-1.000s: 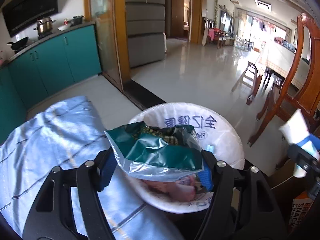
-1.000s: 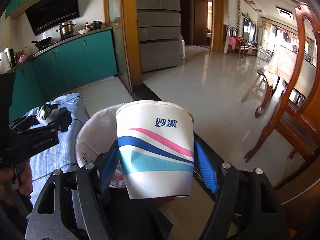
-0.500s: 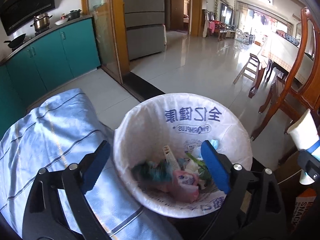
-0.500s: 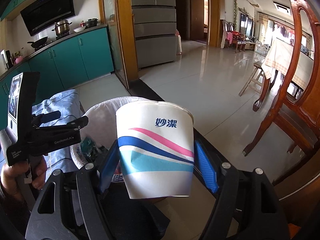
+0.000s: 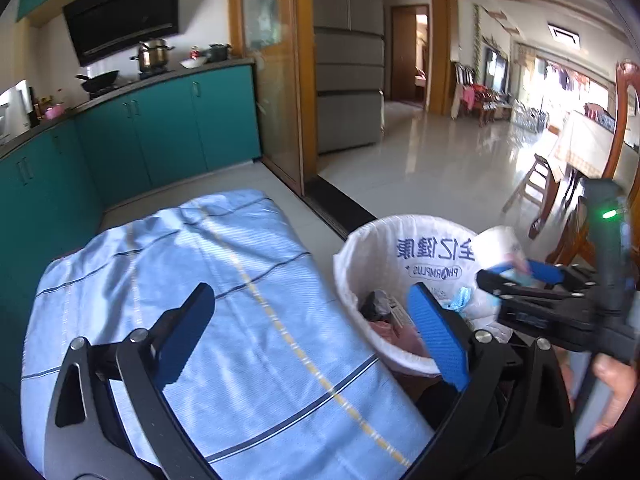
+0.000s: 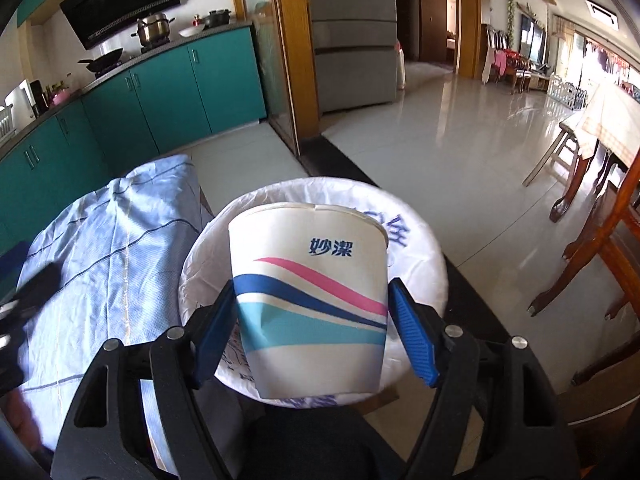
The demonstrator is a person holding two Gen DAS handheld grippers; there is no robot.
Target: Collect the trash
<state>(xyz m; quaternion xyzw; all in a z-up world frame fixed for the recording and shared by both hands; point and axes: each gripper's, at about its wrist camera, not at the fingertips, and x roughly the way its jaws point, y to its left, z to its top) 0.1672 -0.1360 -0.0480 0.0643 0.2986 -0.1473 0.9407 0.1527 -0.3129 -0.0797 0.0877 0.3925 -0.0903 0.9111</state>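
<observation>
A white-lined trash bin (image 5: 360, 240) (image 6: 432, 264) stands beside a surface draped with a blue striped cloth (image 5: 200, 260) (image 6: 112, 240). Wrappers and other trash (image 5: 388, 312) lie inside the bin. My left gripper (image 5: 310, 296) hovers over the cloth just left of the bin, its jaws opening wide with nothing between them. My right gripper (image 6: 312, 286) (image 5: 516, 276) holds a white paper cup (image 6: 312, 300) (image 5: 496, 248) with blue and pink stripes upright over the bin's mouth. Its jaws are starting to open, and the pads still touch the cup.
A wooden chair (image 6: 600, 260) stands close on the right of the bin. Teal kitchen cabinets (image 5: 160, 132) run along the left, with a grey fridge (image 5: 348, 80) behind. A dining table (image 6: 612, 120) sits far right across shiny tiled floor (image 6: 460, 140). A person's hand (image 5: 612, 376) grips the right tool.
The left gripper let a green wrapper fall into the bin, opened wide and swung left over the cloth. The right gripper carried the cup from beside the bin to above it.
</observation>
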